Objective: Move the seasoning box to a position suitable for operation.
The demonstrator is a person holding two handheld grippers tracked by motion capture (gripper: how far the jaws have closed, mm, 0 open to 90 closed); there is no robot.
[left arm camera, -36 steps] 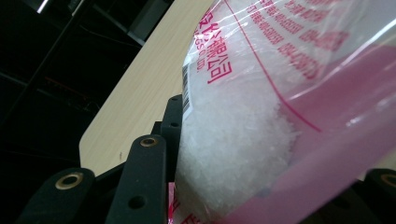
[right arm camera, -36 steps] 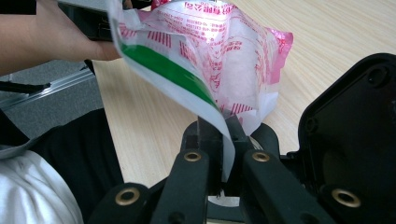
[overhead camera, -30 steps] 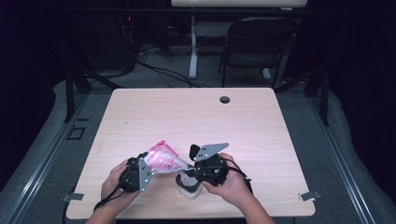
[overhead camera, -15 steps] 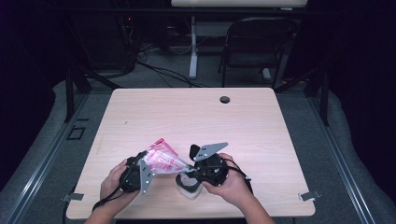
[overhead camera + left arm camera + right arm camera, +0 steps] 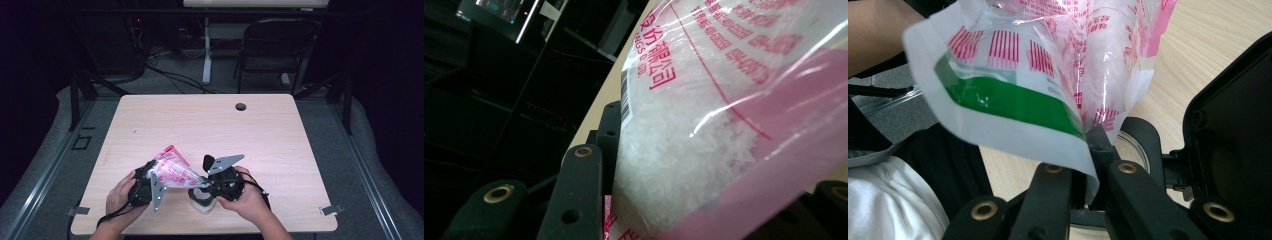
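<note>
A clear plastic bag (image 5: 172, 172) with pink print holds white grains and hangs tilted between both grippers near the table's front edge. My left gripper (image 5: 150, 182) is shut on the bag's full end (image 5: 704, 125), and the grains bulge between its jaws. My right gripper (image 5: 1088, 170) is shut on the bag's narrow corner by a green stripe (image 5: 1013, 100). In the high view the right gripper (image 5: 212, 182) holds that corner low. Just under the corner stands a small white container (image 5: 202, 201) with a round black rim (image 5: 1143, 140). Its black lid (image 5: 1233, 115) stands open.
The wooden table (image 5: 280, 150) has a round cable hole (image 5: 241, 106) near its far edge. A folding chair (image 5: 272, 45) and cables stand on the floor beyond. The person's hands and forearms come in over the front edge.
Hardly anything differs: both grippers keep their hold on the bag above the container, and the left one has edged slightly to the right.
</note>
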